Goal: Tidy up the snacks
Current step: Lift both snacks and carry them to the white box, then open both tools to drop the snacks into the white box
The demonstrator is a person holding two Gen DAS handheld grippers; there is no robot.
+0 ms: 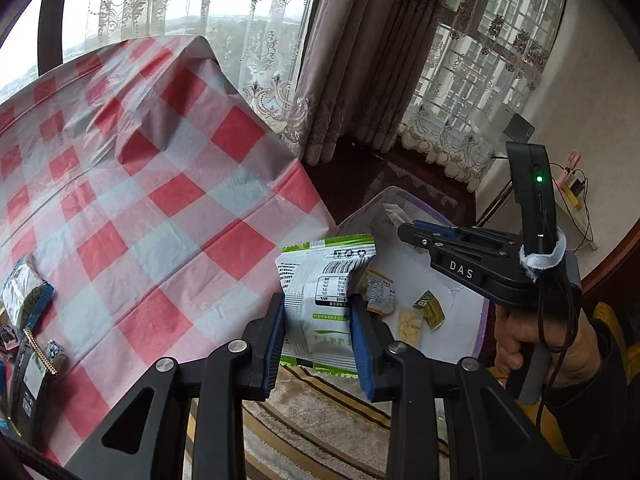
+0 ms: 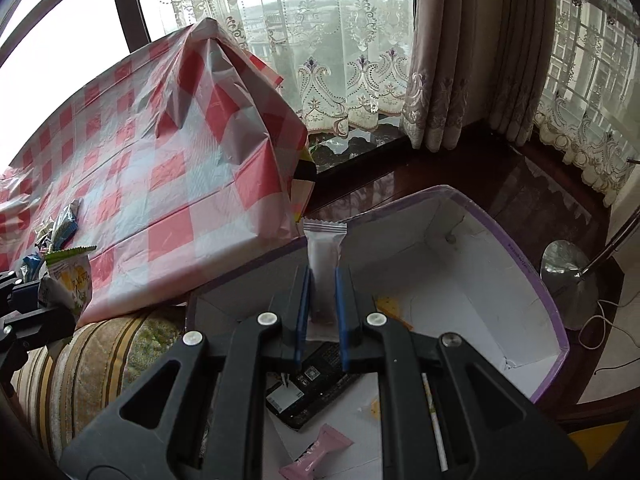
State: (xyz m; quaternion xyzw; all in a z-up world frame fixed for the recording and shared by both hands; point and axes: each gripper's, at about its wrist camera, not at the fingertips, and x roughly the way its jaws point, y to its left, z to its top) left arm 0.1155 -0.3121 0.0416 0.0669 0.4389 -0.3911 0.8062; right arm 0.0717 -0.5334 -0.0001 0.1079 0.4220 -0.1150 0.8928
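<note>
My left gripper is pinching a green-and-white snack pouch between its blue pads, squeezing it at the waist; the pouch is standing with its long axis running up and away from me, its lower end cut off behind the pads, its print too small to read. My right gripper is pressing together on a slim pale sachet, which is pointing straight up, serrated end topmost, its lower half hidden between the pads. Just beyond, the white box with a purple rim is sitting open on the floor beside a striped rug; inside it I am counting one black packet, one pink sachet and a few yellowish pieces I cannot make out. To the left, the bench under a red-checked cloth is carrying several more wrappers at its edge, partly cropped. Farthest off, lace curtains are covering the window.
</note>
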